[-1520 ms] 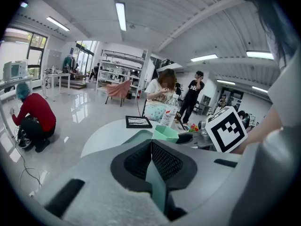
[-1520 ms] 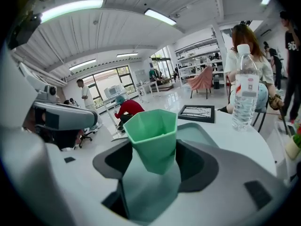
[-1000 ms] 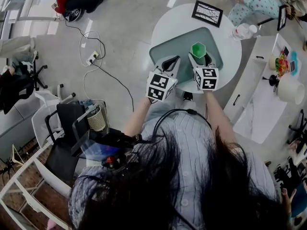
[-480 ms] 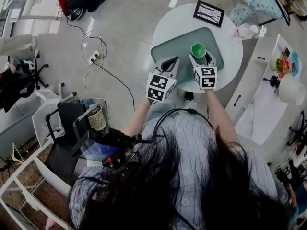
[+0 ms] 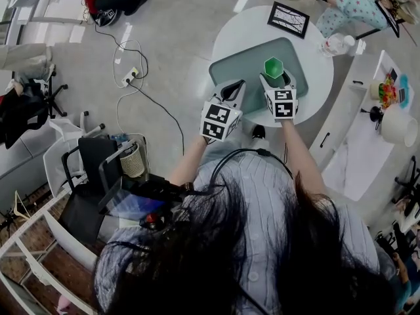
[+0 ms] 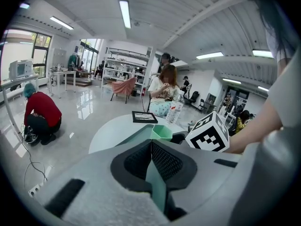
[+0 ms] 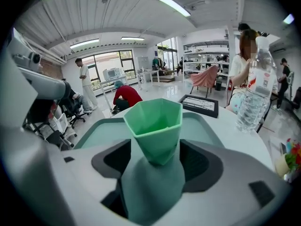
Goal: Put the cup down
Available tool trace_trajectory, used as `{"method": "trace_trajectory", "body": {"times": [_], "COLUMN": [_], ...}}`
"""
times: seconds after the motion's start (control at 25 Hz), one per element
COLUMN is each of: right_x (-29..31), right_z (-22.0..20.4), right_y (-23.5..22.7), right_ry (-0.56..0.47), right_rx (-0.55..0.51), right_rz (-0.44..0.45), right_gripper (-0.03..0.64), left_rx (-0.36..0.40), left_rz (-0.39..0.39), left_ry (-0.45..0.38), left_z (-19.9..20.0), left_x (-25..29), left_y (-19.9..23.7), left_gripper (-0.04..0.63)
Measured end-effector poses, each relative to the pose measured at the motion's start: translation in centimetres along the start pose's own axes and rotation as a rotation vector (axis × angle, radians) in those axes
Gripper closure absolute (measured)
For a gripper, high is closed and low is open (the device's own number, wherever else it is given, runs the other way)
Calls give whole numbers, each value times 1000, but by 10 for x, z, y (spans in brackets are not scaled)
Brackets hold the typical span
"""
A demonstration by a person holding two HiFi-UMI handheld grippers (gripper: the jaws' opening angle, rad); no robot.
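A green faceted cup is over the grey-green tray on a round white table. My right gripper is shut on it. In the right gripper view the cup stands upright between the two pads, its narrow base pinched, with the tray beneath. I cannot tell whether the base touches the tray. My left gripper hovers at the tray's near left edge, shut and holding nothing. In the left gripper view its pads meet at the tip, and the cup shows just beyond them.
A framed picture lies at the table's far side and a water bottle stands at its right edge. A white cabinet is to the right. People sit beyond the table. A cable runs over the floor at left.
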State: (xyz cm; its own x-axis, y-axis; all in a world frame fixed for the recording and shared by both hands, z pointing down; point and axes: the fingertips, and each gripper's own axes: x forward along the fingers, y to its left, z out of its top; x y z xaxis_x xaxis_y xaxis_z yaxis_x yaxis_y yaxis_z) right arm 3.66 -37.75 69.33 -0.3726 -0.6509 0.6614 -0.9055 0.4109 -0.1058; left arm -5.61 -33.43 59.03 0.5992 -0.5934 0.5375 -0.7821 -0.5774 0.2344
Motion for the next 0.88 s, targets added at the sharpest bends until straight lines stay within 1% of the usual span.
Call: {"method": "trace_trajectory", "body": {"times": [0.08,0.28,0.48,0.56,0.76,0.88], "right_x": [0,-1,-13,-18,-51,-70], "right_z": [-1,-6,-3,0,9,18], "right_y": [-1,3,0,0,4,10], "right_ry": [-4,17,6,1,-66,-100], "right_rx": [0,40,67,97,187,201], "right_rz": [-4,22,-11,-7,29,65], "right_gripper": [314,314,315,316,316,318], "left_rx": [-2,-16,-17,-18,-7,-3], "left_rz": [8,27,34,38,45,51], "left_ry": [2,3,-6,-13,-49,-67], "left_z": [-2,-6,0,4,15,20], "left_x": [-1,-6,-6,-5,-12,-17], "left_y": [2,8,13,15,4,-4], "left_gripper": [580,580,580,580,580,580]}}
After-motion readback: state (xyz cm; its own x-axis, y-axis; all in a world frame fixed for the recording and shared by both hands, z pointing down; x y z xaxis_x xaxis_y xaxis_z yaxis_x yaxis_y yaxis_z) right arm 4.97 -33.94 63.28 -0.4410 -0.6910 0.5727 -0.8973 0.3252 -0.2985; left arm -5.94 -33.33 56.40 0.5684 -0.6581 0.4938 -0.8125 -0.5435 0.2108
